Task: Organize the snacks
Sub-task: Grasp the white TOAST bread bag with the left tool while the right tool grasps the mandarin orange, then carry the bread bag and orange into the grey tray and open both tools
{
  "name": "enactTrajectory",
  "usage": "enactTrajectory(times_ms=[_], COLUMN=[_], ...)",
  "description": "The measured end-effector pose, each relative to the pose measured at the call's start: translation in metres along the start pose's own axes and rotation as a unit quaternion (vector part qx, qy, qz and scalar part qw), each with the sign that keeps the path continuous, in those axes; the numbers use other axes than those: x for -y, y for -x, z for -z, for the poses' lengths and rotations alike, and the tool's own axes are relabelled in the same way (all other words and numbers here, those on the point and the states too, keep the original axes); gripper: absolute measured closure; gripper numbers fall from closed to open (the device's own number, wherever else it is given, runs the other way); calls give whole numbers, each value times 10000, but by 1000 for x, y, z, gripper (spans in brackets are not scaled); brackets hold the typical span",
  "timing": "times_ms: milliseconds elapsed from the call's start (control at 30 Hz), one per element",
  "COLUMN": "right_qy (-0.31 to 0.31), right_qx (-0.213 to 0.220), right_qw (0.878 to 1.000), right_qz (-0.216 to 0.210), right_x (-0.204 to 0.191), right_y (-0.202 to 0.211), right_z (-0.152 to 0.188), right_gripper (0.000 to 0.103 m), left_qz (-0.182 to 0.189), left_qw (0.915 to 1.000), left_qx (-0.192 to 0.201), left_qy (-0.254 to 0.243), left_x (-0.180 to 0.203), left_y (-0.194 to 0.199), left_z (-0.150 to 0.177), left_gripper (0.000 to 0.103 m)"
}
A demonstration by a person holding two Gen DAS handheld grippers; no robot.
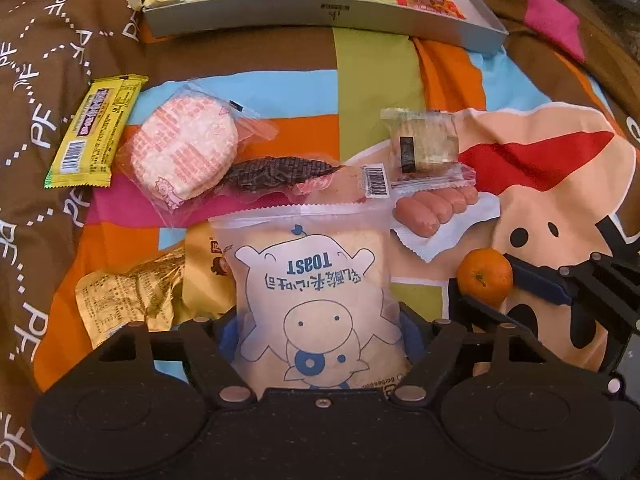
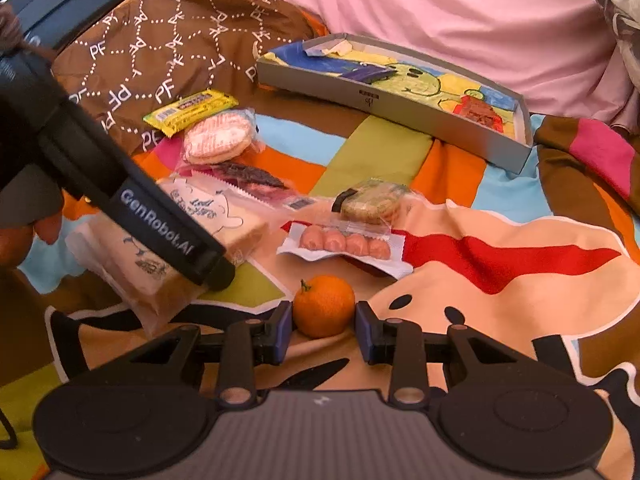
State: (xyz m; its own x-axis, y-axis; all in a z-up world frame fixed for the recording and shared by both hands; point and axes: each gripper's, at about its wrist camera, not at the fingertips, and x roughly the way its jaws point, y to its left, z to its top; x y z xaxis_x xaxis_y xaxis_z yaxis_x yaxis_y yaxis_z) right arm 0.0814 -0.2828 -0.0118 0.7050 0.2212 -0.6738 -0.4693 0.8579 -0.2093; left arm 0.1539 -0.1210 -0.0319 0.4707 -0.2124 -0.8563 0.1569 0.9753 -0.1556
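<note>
My left gripper (image 1: pixel 320 330) is shut on a clear toast bag (image 1: pixel 316 280) printed with a cartoon pig. In the right wrist view the same bag (image 2: pixel 132 260) hangs tilted under that gripper's black body (image 2: pixel 160 224). A small tangerine (image 2: pixel 324 306) rests on the patterned cloth. My right gripper (image 2: pixel 324 330) is shut on it, both blue pads touching its sides. The left wrist view shows the tangerine (image 1: pixel 484 276) between those fingers (image 1: pixel 536 280). A shallow grey box (image 1: pixel 320 16) with a few packets inside lies at the far side.
Loose on the cloth lie a yellow bar (image 1: pixel 96 132), a round cracker pack (image 1: pixel 184 152), a dark dried strip (image 1: pixel 280 178), a biscuit pack (image 1: pixel 426 144), sausages (image 1: pixel 436 208) and a gold packet (image 1: pixel 128 296). Pink bedding (image 2: pixel 440 12) rises behind the box (image 2: pixel 384 96).
</note>
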Motion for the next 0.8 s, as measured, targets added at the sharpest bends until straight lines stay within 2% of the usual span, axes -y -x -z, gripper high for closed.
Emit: enactTrajectory(times_ms=[133, 433, 633, 800], right_qy=[41, 333, 447, 365], right_qx=[32, 201, 496, 902], right_qw=[10000, 9989, 9965, 9927], right_qz=[26, 264, 496, 707], right_x=[-1, -10, -15, -15], right_y=[0, 8, 22, 37], right_z=[0, 1, -3, -6], right_gripper=[66, 66, 66, 66], left_qz=[-111, -107, 26, 72], left_qw=[9999, 9994, 9987, 9964], left_qx=[30, 303, 463, 793], left_qy=[-100, -151, -213, -286], left_x=[3, 3, 3, 6], left_y=[-1, 15, 34, 57], left_z=[1, 13, 21, 23], left_gripper=[31, 37, 38, 38])
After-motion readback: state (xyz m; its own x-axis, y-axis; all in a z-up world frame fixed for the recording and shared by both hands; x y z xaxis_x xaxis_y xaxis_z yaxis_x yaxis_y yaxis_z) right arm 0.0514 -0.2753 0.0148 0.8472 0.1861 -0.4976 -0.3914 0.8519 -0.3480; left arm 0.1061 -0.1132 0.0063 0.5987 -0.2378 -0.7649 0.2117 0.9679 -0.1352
